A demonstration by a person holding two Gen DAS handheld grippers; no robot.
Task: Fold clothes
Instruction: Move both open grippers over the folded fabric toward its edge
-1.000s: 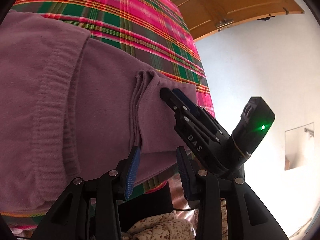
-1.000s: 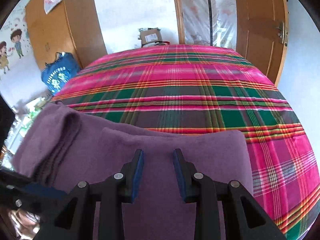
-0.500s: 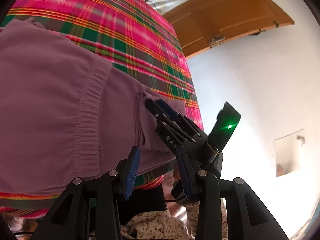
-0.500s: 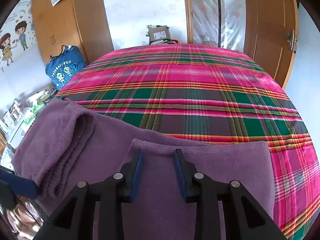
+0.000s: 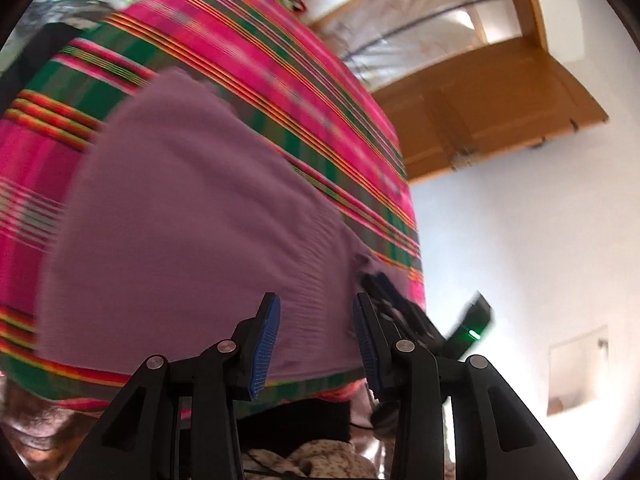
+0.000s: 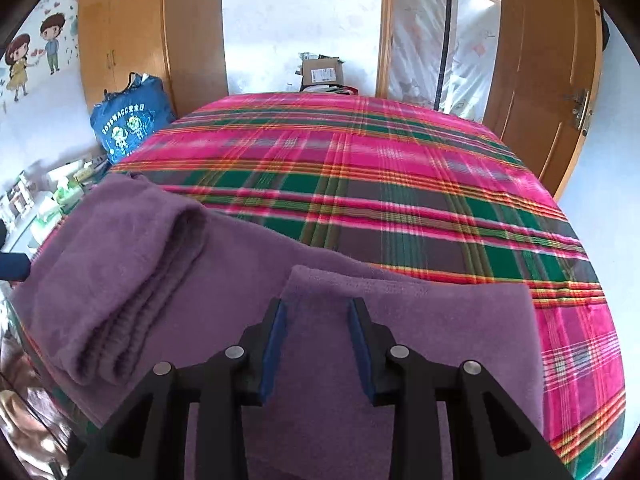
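A purple garment [image 6: 160, 280] lies partly folded near the front edge of a bed with a pink and green plaid cover [image 6: 400, 184]. Its left part is folded into a thick roll, its right part [image 6: 440, 328] lies flat. My right gripper [image 6: 318, 312] is open, its jaws just above the flat folded layer. My left gripper [image 5: 316, 320] is open and empty, above the garment's [image 5: 192, 220] near edge. The right gripper's fingers [image 5: 384, 288] show beyond it, resting on the cloth.
A blue bag [image 6: 128, 124] leans on the wardrobe at the bed's far left. A cardboard box [image 6: 322, 72] stands behind the bed. A wooden door [image 6: 544, 80] is at the right. Small items [image 6: 48, 196] crowd a shelf left of the bed.
My left gripper has swung left and back along the garment's edge, the view blurred by motion. My right gripper has drawn back slightly over the flat layer. Both stay open.
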